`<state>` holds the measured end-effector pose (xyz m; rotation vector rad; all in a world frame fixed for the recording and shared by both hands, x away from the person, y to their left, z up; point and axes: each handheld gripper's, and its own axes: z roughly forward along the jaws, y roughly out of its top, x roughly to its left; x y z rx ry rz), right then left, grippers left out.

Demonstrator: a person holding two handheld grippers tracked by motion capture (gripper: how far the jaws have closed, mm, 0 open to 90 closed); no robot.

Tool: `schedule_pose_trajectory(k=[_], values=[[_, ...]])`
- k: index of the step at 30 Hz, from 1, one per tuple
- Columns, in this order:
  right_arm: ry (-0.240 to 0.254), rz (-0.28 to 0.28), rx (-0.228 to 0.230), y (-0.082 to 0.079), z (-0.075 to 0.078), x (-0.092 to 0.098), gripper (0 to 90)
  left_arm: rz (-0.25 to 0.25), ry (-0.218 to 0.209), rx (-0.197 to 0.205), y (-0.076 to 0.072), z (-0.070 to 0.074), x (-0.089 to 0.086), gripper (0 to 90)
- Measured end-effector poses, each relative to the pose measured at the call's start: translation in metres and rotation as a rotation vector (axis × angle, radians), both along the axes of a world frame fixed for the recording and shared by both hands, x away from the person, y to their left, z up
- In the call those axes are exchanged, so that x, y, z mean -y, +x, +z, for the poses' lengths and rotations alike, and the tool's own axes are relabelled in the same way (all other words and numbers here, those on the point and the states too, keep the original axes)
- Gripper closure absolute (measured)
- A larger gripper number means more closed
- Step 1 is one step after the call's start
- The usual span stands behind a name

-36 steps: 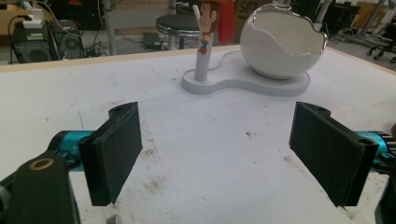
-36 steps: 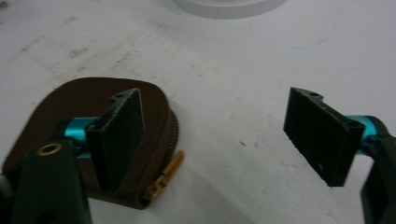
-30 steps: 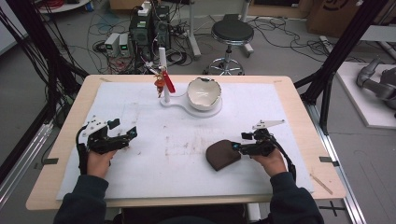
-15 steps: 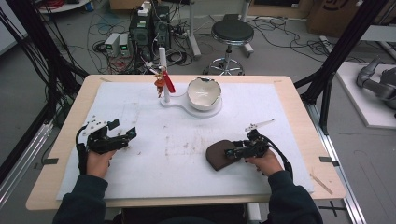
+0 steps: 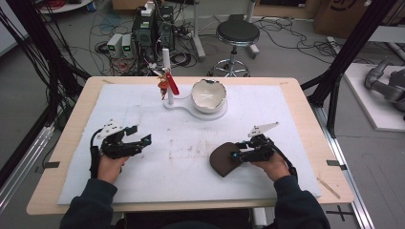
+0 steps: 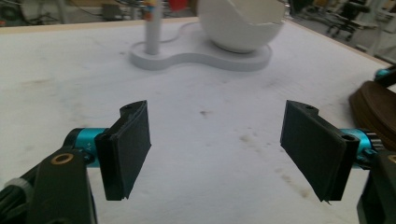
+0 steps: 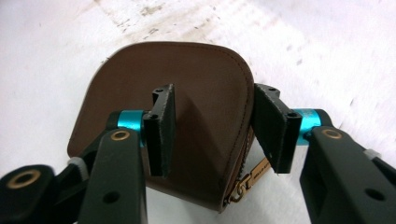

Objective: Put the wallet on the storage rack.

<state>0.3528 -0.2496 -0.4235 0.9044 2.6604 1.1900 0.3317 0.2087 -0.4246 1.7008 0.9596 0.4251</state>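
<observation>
White desk mat (image 5: 296, 119): right claw (image 7: 212, 126) half-open, straddling brown leather pouch (image 7: 201, 84), gripping nothing; left claw (image 6: 215, 149) wide, empty. Risk: pads slip off the pouch's smooth leather.

A pouch (image 5: 224, 160) lies near the table's (image 5: 305, 119) front edge, right of centre. A bowl (image 5: 208, 95) on a stand (image 5: 191, 106) sits mid-table at the far edge.

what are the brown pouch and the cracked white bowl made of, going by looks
The brown pouch looks like leather or a faux version: smooth matte surface, stitched edge, brass-coloured zipper pull. The white bowl seems to be hard plastic or glazed ceramic: glossy, rigid, with a jagged eggshell-like rim; the look alone leaves it open. It sits on a matching white base.
</observation>
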Motion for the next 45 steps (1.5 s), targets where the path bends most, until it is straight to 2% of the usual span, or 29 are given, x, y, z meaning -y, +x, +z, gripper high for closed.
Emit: schedule_pose_trajectory(k=[2, 3, 4, 8, 10, 12, 14, 15, 16, 18, 19, 20, 22, 24, 25, 27, 29, 30, 32, 35, 36, 37, 38, 39, 40, 42, 43, 44, 45], values=[[-0.011, 0.015, 0.042, -0.004, 0.003, -0.001, 57.5, -0.046, 0.014, -0.003, 0.0, -0.001, 0.016, 24.2], [-0.009, 0.018, 0.054, -0.004, 0.004, -0.001, 60.3, -0.046, 0.014, -0.003, 0.0, -0.001, 0.016, 24.1], [-0.009, 0.018, 0.054, -0.004, 0.004, -0.001, 60.3, -0.06, 0.017, -0.005, 0.0, -0.001, 0.022, 24.1], [0.02, 0.022, 0.085, -0.006, 0.008, 0.004, 72.5, -0.128, 0.018, -0.029, 0.0, -0.005, 0.046, 24.2], [0.022, 0.025, 0.09, -0.006, 0.009, 0.004, 73.5, -0.153, 0.005, -0.041, 0.001, -0.006, 0.051, 25.9], [0.02, 0.025, 0.097, -0.006, 0.009, 0.004, 73.7, -0.219, -0.018, -0.077, 0.002, -0.009, 0.067, 27.9], [0.018, 0.024, 0.096, -0.007, 0.009, 0.003, 73.8, -0.291, -0.017, -0.113, 0.002, -0.011, 0.085, 28.9], [0.017, 0.021, 0.104, -0.007, 0.009, 0.003, 73.8, -0.355, -0.01, -0.135, 0.002, -0.012, 0.102, 28.9], [0.017, 0.021, 0.104, -0.007, 0.009, 0.003, 73.8, -0.355, -0.01, -0.135, 0.002, -0.012, 0.102, 28.9], [0.014, 0.016, 0.102, -0.008, 0.009, 0.003, 73.7, -0.408, -0.011, -0.156, 0.004, -0.012, 0.123, 28.4], [0.011, 0.011, 0.103, -0.008, 0.009, 0.002, 73.6, -0.458, -0.022, -0.181, 0.006, -0.012, 0.141, 25.3], [0.011, 0.011, 0.103, -0.008, 0.009, 0.002, 73.6, -0.458, -0.022, -0.181, 0.006, -0.012, 0.141, 25.3], [0.013, 0.009, 0.104, -0.009, 0.009, 0.002, 73.5, -0.518, 0.002, -0.202, 0.006, -0.01, 0.164, 24.1], [0.014, 0.01, 0.105, -0.008, 0.009, 0.003, 73.5, -0.538, 0.016, -0.212, 0.006, -0.01, 0.172, 23.6], [0.018, 0.012, 0.102, -0.008, 0.009, 0.003, 73.5, -0.552, 0.046, -0.221, 0.006, -0.012, 0.181, 23.6], [0.023, 0.011, 0.099, -0.008, 0.009, 0.003, 73.5, -0.543, 0.08, -0.247, 0.008, -0.015, 0.187, 23.6], [0.023, 0.012, 0.101, -0.009, 0.009, 0.004, 73.5, -0.545, 0.084, -0.257, 0.01, -0.018, 0.188, 26.4], [0.026, 0.011, 0.103, -0.009, 0.009, 0.004, 73.1, -0.571, 0.064, -0.281, 0.013, -0.02, 0.186, 35.3], [0.024, 0.011, 0.101, -0.009, 0.009, 0.004, 73.0, -0.574, 0.06, -0.284, 0.013, -0.02, 0.186, 36.5], [0.031, 0.006, 0.089, -0.008, 0.009, 0.005, 71.3, -0.579, 0.019, -0.297, 0.015, -0.018, 0.182, 47.8], [0.039, -0.008, 0.081, -0.007, 0.008, 0.006, 61.2, -0.587, -0.006, -0.29, 0.016, -0.016, 0.18, 54.2], [0.045, -0.026, 0.08, -0.006, 0.008, 0.007, 53.2, -0.587, -0.006, -0.29, 0.016, -0.016, 0.18, 57.2], [0.045, -0.026, 0.08, -0.006, 0.008, 0.007, 53.2, -0.594, -0.03, -0.274, 0.016, -0.014, 0.178, 57.2], [0.07, -0.047, 0.053, -0.004, 0.008, 0.011, 47.3, -0.6, -0.043, -0.255, 0.016, -0.012, 0.175, 60.4], [0.119, -0.059, 0.011, 0.001, 0.006, 0.017, 33.9, -0.603, -0.058, -0.236, 0.016, -0.01, 0.173, 64.9], [0.152, -0.033, -0.033, 0.006, 0.001, 0.018, 31.3, -0.61, -0.065, -0.199, 0.017, -0.007, 0.167, 66.5], [0.152, -0.033, -0.033, 0.006, 0.001, 0.018, 31.3, -0.617, -0.065, -0.189, 0.018, -0.006, 0.164, 66.5], [0.178, 0.016, -0.067, 0.009, -0.003, 0.013, 30.2, -0.626, -0.07, -0.179, 0.019, -0.005, 0.159, 67.2], [0.175, 0.052, -0.073, 0.009, -0.005, 0.008, 29.8, -0.626, -0.07, -0.179, 0.019, -0.005, 0.159, 67.2]])
